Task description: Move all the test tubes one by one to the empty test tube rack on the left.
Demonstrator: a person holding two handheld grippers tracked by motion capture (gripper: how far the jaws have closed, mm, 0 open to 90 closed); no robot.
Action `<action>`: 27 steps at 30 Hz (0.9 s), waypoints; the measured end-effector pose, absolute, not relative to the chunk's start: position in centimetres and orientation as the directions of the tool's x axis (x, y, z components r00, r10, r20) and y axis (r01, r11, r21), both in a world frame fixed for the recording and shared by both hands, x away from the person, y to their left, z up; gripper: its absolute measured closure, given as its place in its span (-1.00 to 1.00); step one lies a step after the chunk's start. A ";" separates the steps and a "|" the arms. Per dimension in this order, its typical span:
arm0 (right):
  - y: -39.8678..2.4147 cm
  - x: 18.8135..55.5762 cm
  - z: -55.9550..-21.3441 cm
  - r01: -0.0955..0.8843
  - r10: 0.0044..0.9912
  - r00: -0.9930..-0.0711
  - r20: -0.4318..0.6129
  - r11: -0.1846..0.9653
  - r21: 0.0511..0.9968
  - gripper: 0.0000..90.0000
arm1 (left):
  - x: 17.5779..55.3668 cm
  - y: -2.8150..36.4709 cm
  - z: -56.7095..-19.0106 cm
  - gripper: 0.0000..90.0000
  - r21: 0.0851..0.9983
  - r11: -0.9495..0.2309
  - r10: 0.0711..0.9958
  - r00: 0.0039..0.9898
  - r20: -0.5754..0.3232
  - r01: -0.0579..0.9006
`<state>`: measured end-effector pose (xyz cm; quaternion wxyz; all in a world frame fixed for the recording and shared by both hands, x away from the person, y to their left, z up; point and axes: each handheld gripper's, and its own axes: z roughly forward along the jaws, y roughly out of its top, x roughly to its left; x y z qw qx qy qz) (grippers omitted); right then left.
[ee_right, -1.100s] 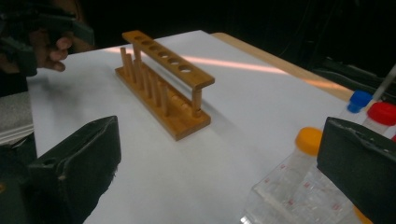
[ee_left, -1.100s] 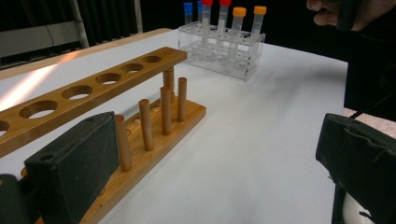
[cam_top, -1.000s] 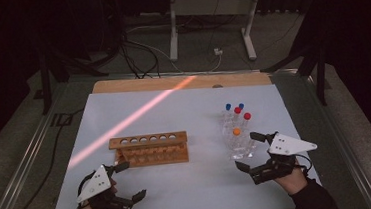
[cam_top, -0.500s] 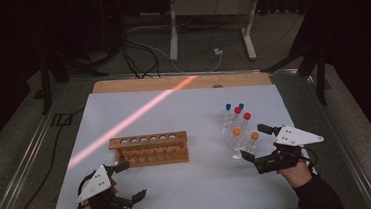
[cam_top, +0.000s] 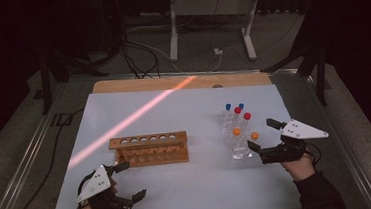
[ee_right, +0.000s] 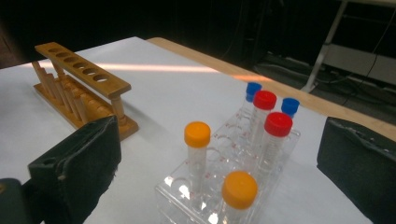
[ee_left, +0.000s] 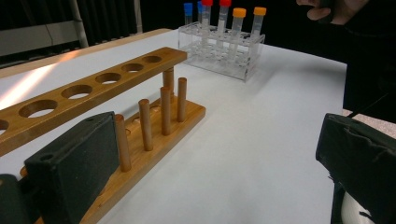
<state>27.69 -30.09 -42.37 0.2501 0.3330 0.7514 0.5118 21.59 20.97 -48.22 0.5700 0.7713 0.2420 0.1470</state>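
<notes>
A wooden tube rack (cam_top: 149,148) with several empty holes stands left of centre on the white mat. A clear plastic rack (cam_top: 238,149) at the right holds capped tubes: two blue (ee_right: 253,88), two red (ee_right: 265,99), two orange (ee_right: 197,134). My right gripper (cam_top: 259,134) is open at that rack's near right corner, and the nearest orange tube (ee_right: 239,189) stands just ahead between its jaws, untouched. My left gripper (cam_top: 133,179) is open near the front edge, pointing past the wooden rack's (ee_left: 107,84) end towards the clear rack (ee_left: 224,46).
The white mat (cam_top: 184,114) covers most of the table, crossed by a streak of orange light (cam_top: 134,119). A wooden board (cam_top: 182,82) lines the far edge. Beyond the table, stand legs (cam_top: 207,27) and cables (cam_top: 139,53) lie on the floor.
My right gripper has moved a little forward and to the right, closer alongside the clear rack. The left gripper and both racks have stayed put.
</notes>
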 end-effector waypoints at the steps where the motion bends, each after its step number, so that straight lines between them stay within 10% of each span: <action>1: -30.2 27.7 -42.5 0.248 0.764 -0.644 -0.041 0.259 0.934 -1.00 | 21.6 21.0 -48.2 -0.99 0.951 -0.234 0.540 0.840 -0.048 0.205; 18: -30.5 28.6 -45.2 0.365 0.785 -0.620 0.009 0.278 0.888 -0.84 | 21.5 20.9 -48.2 -0.99 0.951 -0.232 0.538 0.842 -0.049 0.204; 27: -30.4 28.3 -46.4 0.409 0.783 -0.622 0.018 0.306 0.860 -0.26 | 21.5 20.9 -48.2 -0.99 0.950 -0.237 0.537 0.843 -0.044 0.201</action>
